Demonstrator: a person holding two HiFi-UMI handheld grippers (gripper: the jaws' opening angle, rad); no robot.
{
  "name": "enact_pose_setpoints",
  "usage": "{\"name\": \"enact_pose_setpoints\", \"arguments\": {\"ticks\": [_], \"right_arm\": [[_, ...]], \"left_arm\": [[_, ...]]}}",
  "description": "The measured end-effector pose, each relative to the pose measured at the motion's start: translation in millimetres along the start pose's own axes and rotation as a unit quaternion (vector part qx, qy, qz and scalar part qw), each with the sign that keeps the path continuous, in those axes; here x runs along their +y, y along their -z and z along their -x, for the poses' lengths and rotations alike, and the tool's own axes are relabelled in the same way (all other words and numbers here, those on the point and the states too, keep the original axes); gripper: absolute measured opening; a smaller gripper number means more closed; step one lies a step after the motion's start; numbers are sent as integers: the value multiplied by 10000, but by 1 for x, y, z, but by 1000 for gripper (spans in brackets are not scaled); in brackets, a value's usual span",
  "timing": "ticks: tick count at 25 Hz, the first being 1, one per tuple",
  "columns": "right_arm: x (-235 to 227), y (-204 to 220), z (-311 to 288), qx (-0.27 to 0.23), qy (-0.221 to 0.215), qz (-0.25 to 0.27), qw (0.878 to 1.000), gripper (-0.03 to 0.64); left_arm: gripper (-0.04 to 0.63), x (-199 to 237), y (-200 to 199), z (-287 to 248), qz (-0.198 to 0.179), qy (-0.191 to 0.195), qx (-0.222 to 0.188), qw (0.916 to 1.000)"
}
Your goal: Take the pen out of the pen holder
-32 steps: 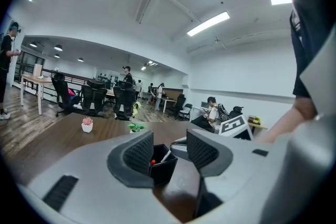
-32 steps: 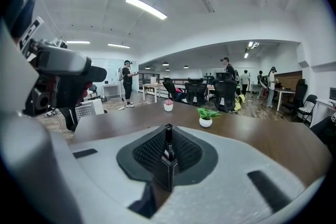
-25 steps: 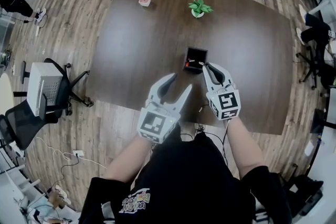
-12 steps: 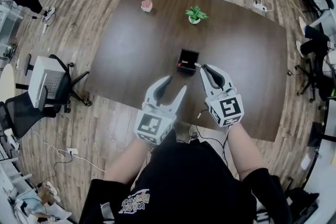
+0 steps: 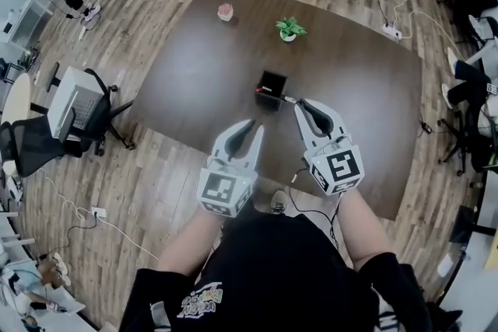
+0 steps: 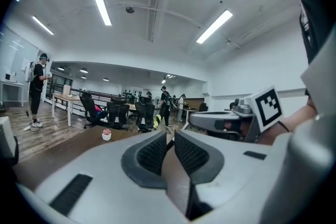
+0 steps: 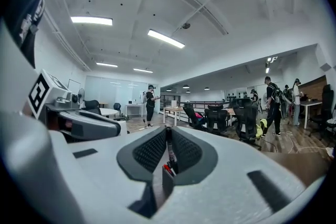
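Left claw: empty, jaws have just been closing and now sit nearly together with nothing between them. It's grey moulded plastic with dark ribbed pads, blunt and wide. Risk here: it hangs near the pen holder, and a careless swing could clip it. The holder is a small black square box with an open top, and it looks light, so I'd expect a nudge to slide or tip it on the bench. The bench is a dark brown top with faint wood grain, smooth, with rounded corners, so probably not much friction. There's something red inside the holder; I can't tell what. The pen is out of the holder, raised just to its right and clamped in the right claw. It has a slim dark round barrel with a red detail low down. The right claw is clenched on it and the barrel runs along the pads. Main risk: a smooth round barrel against ribbed rubber could roll or pivot if I tilt or jerk the claw, and then it drops onto the bench or back into the box. Second risk: if I move sideways too low, the protruding end catches the holder's rim and drags the box over.
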State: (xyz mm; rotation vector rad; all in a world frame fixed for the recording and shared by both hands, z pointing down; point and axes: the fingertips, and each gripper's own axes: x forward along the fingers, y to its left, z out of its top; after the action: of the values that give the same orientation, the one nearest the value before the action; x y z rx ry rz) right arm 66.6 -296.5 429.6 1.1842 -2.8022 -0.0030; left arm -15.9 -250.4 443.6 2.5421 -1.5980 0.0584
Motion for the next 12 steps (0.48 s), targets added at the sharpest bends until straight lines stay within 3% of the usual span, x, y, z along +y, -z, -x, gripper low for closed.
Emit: {"name": "enact_pose_setpoints", "arguments": {"ticks": [3, 12], "right_arm": [[6, -9, 16, -93, -172, 37, 9998, 40], [28, -12, 34, -148, -371, -138, 9991, 40]], "left_arm": [[15, -12, -5, 12, 21, -231, -17, 9997], [6, -22, -7, 50, -107, -520, 50, 9986]]}}
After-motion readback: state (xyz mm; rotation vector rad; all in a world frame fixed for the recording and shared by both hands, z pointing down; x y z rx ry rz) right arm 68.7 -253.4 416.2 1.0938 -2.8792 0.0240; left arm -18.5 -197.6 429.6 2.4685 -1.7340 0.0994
